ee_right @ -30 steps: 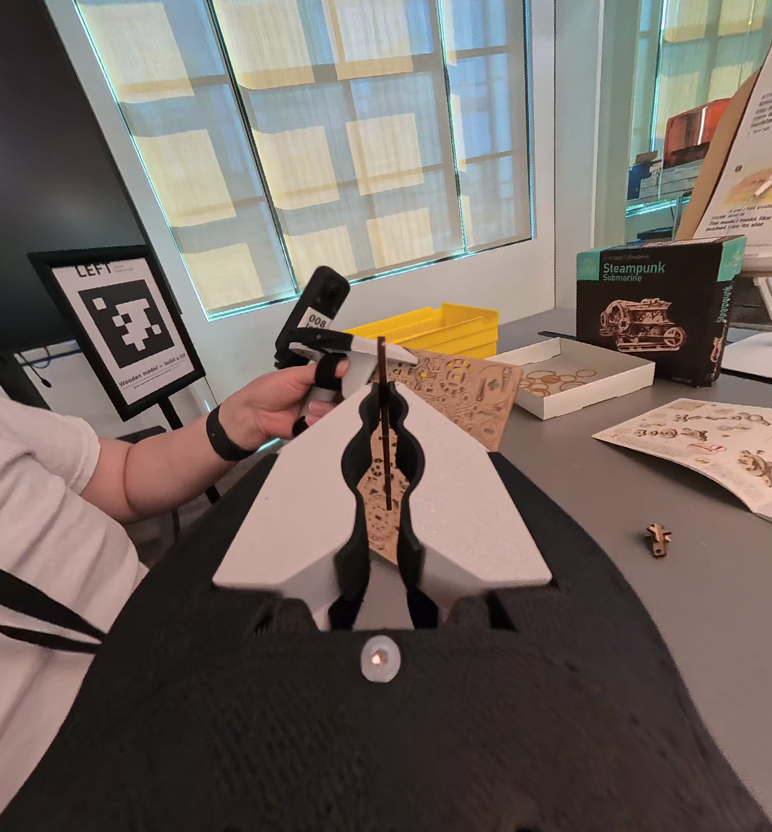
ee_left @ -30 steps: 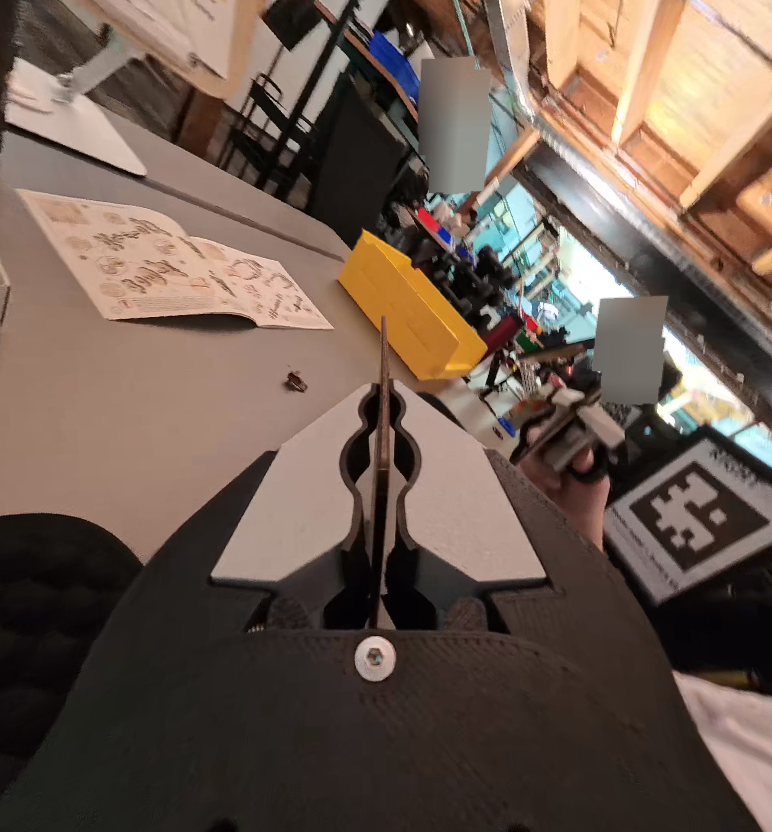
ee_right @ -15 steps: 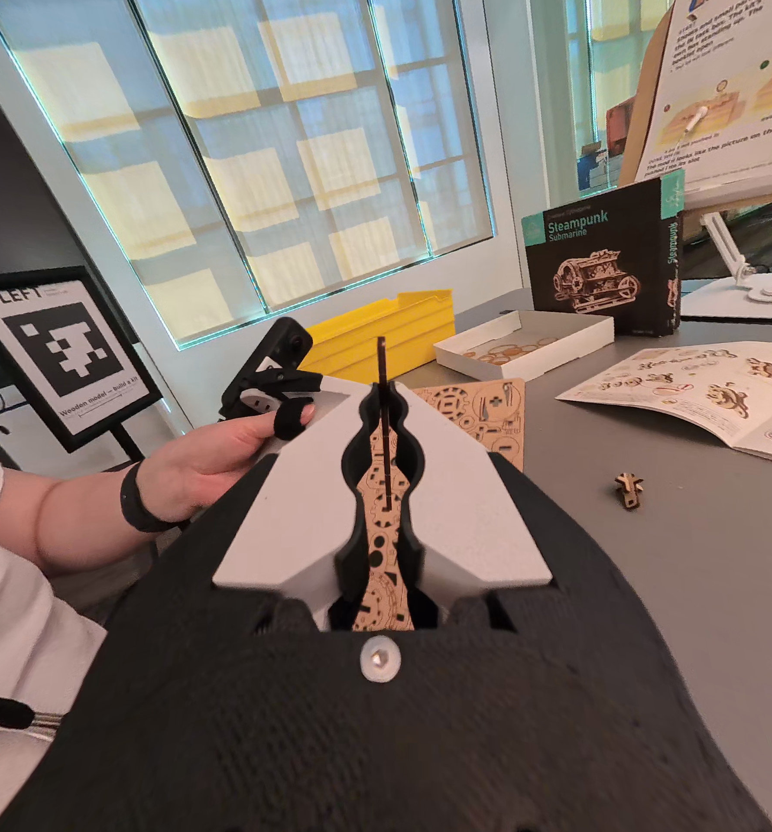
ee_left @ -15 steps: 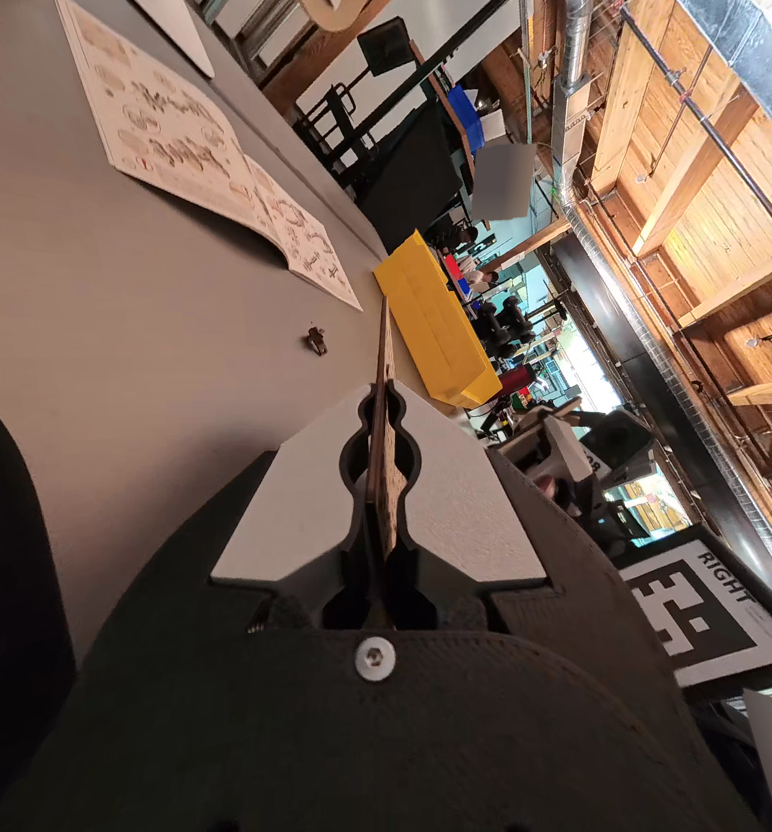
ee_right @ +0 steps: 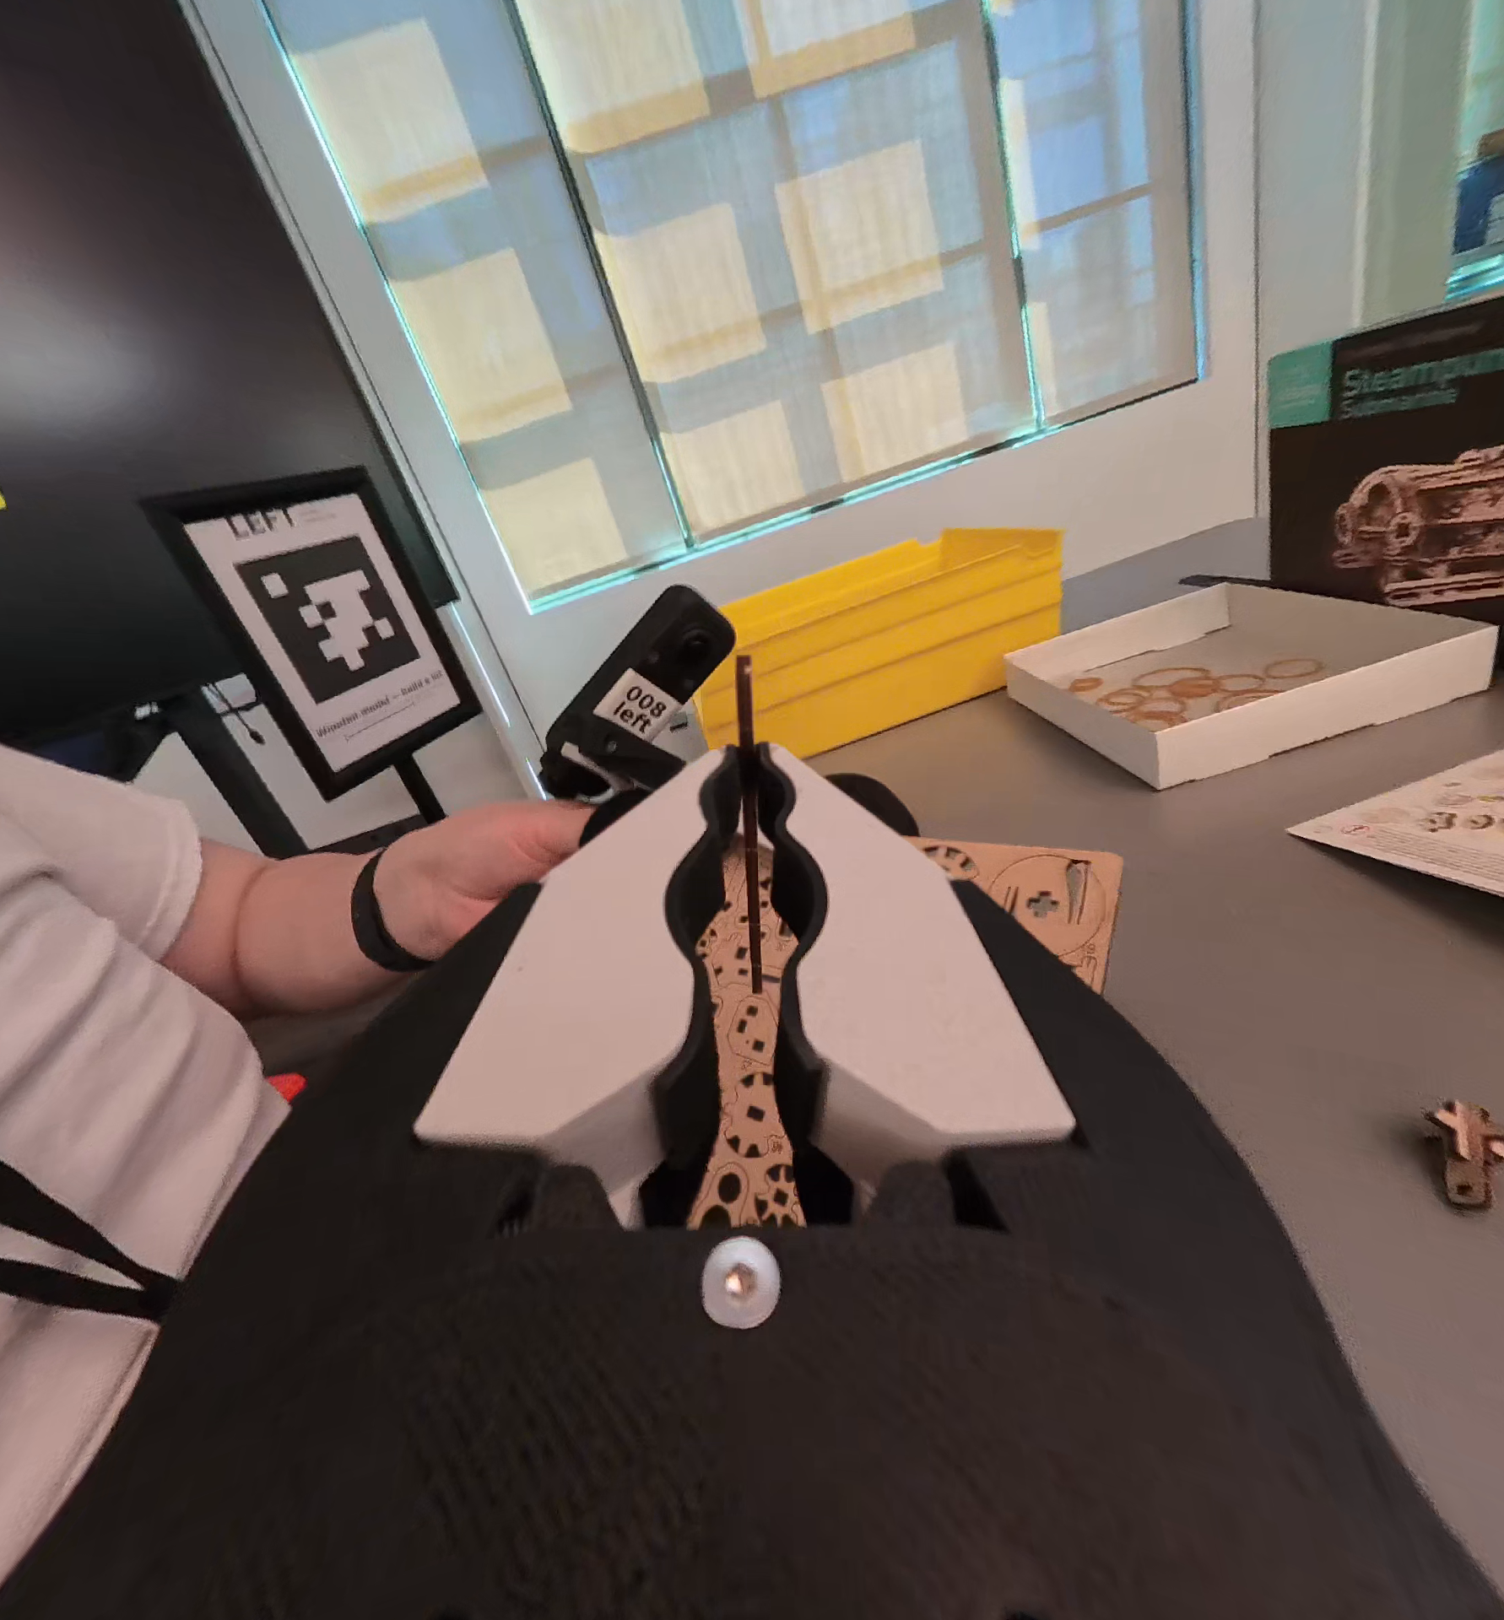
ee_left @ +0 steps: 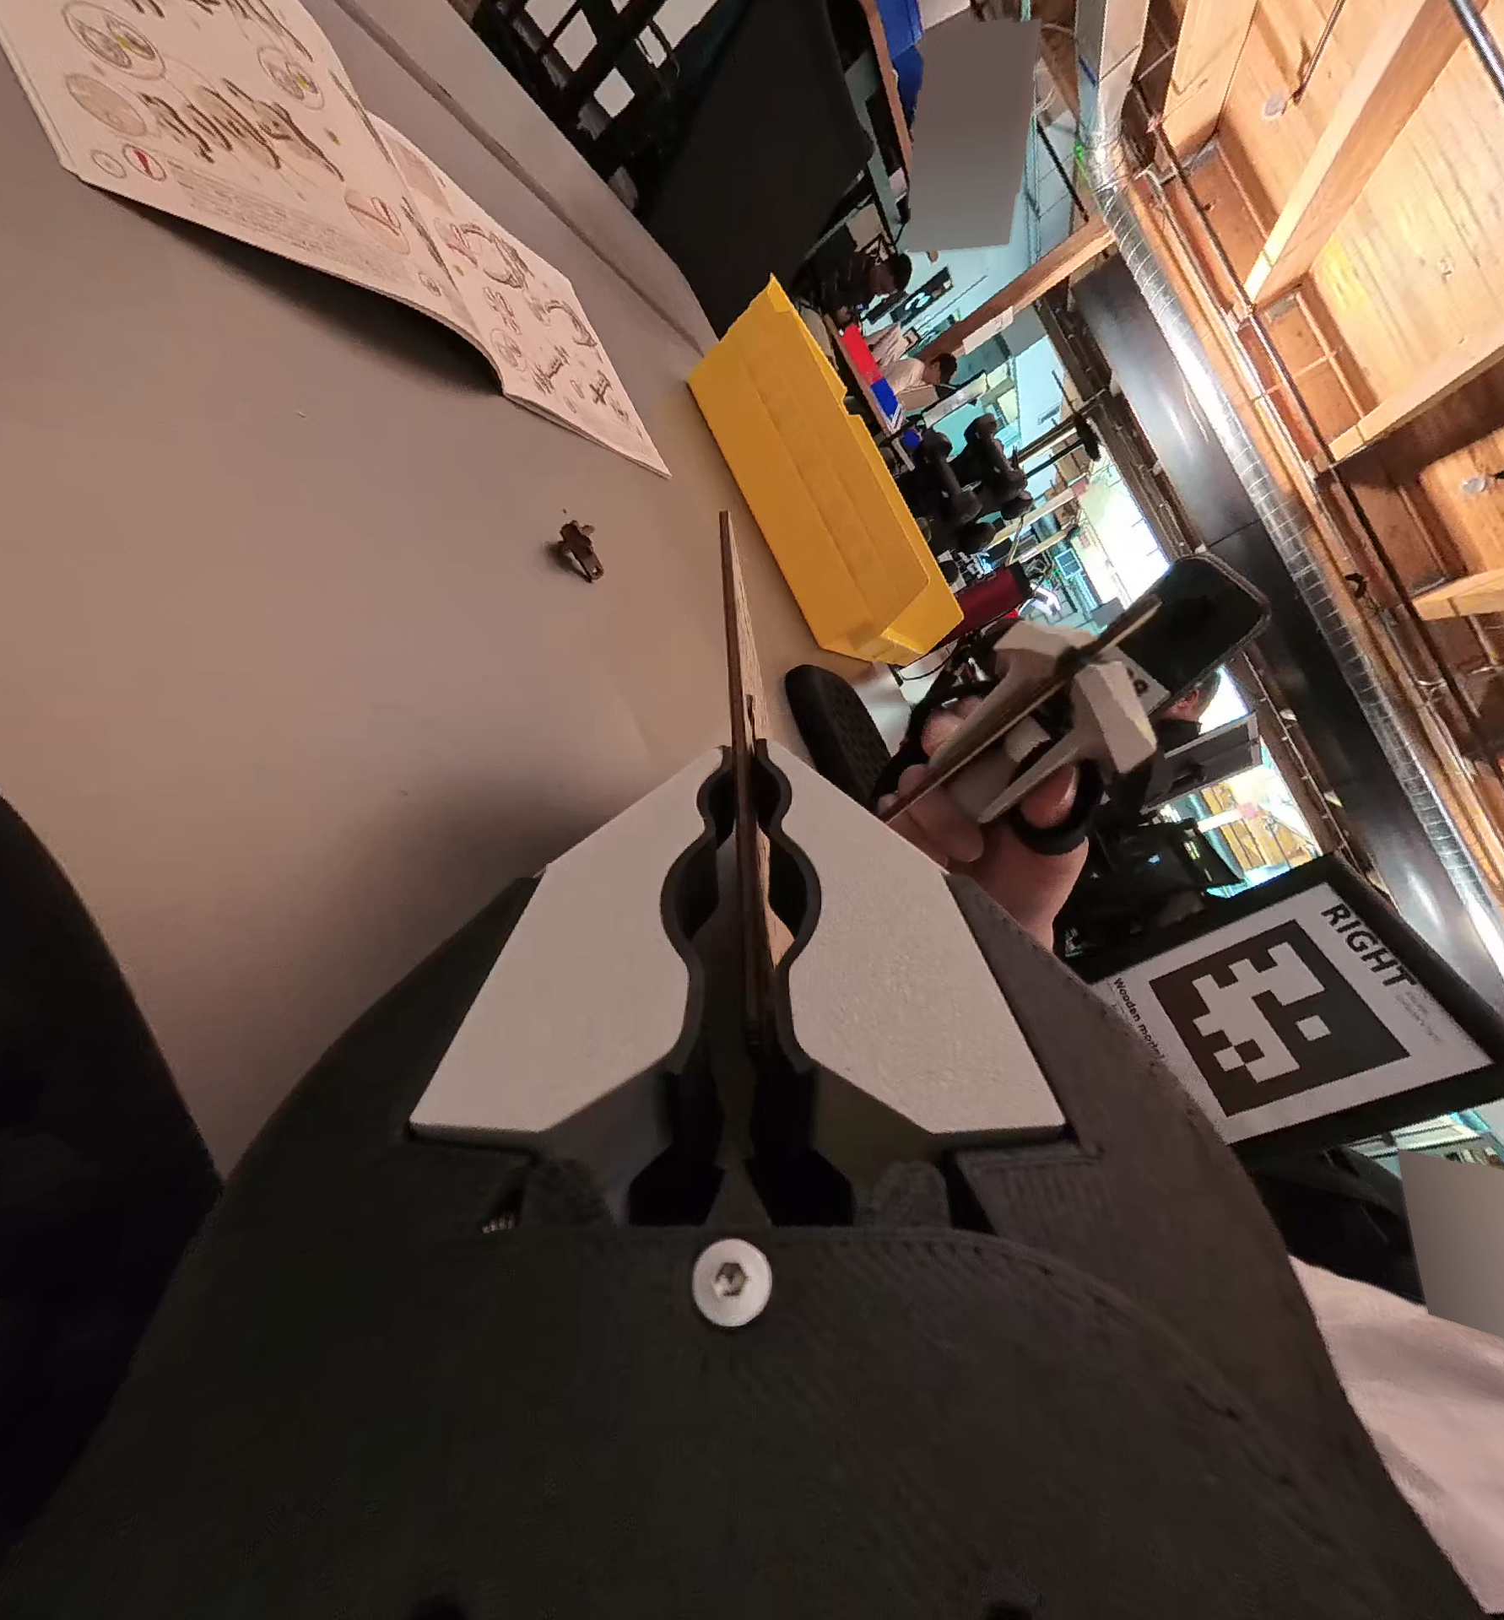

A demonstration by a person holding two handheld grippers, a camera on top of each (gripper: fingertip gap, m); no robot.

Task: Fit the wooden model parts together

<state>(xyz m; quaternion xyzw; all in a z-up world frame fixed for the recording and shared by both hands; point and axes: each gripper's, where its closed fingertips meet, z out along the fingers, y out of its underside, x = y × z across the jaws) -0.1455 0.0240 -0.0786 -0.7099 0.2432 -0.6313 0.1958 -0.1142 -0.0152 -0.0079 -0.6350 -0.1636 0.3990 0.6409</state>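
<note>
My left gripper (ee_left: pixel 744 758) is shut on a flat wooden parts sheet (ee_left: pixel 735 631), seen edge-on between its jaws. In the right wrist view that sheet (ee_right: pixel 1038 903) lies almost level, low over the grey table (ee_right: pixel 1257 1008), with the left gripper (ee_right: pixel 643 701) and a hand behind it. My right gripper (ee_right: pixel 744 758) is shut on a thin dark wooden piece (ee_right: pixel 744 701), held upright and edge-on just above the sheet. The right gripper (ee_left: pixel 1073 701) also shows in the left wrist view, off the table's edge. A small loose wooden part (ee_right: pixel 1467 1148) lies on the table, also in the left wrist view (ee_left: pixel 577 550).
A yellow bin (ee_right: pixel 880 631) stands at the table's far edge. A white tray (ee_right: pixel 1248 736) with wooden rings and a dark kit box (ee_right: pixel 1432 491) stand at the back right. An open instruction booklet (ee_left: pixel 336 202) lies beyond the loose part. Framed marker signs (ee_right: pixel 336 622) stand off the table.
The left gripper has tilted and brought the sheet from raised in the air down to nearly level over the table. The right gripper with its thin piece now sits closer, over the sheet.
</note>
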